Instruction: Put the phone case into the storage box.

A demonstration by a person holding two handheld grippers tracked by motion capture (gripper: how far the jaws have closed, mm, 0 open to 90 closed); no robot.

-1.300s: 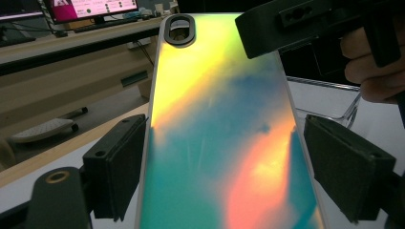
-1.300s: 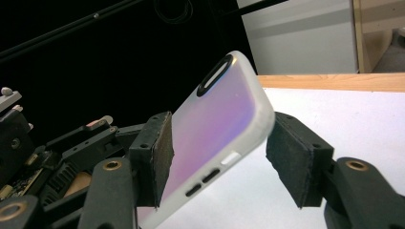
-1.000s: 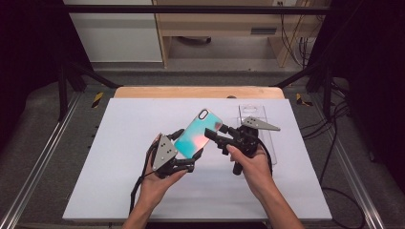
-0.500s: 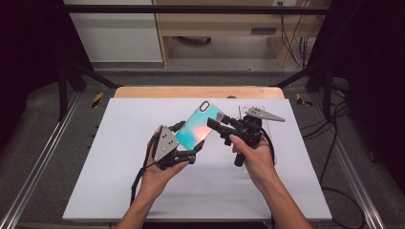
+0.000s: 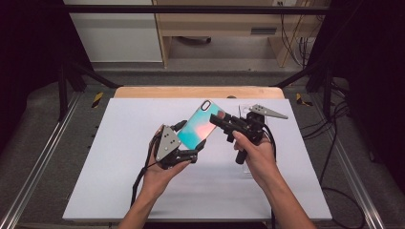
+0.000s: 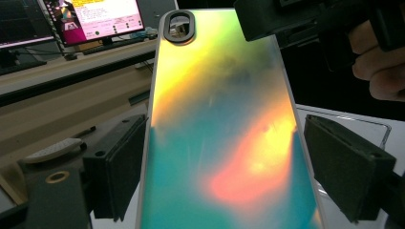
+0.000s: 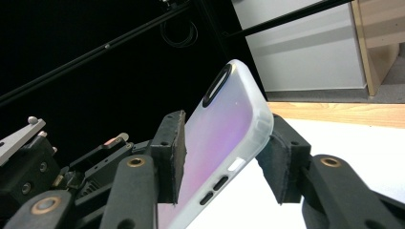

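Note:
An iridescent phone case (image 5: 200, 126), teal with a pink glow, hangs tilted above the white table with its camera hole at the far end. My left gripper (image 5: 190, 137) is shut on its near end; in the left gripper view the case (image 6: 224, 124) sits between the two pads (image 6: 119, 171). My right gripper (image 5: 218, 119) reaches in from the right at the case's upper side edge. Its jaws have just been closing, with the frosted rim (image 7: 253, 119) between them. One pad (image 7: 282, 157) is at the rim, the other (image 7: 172, 152) stands by the back face, and no firm grip shows.
A white mat (image 5: 119, 167) covers the table, and a wooden edge (image 5: 191, 92) runs along its far side. A clear plastic sheet (image 5: 248, 169) lies on the mat under my right hand. Cables (image 5: 329, 143) hang at the right, metal rails flank both sides.
The case has been lifted and tipped up more steeply. My right gripper has shifted left to the case's upper edge and its jaws have narrowed around it.

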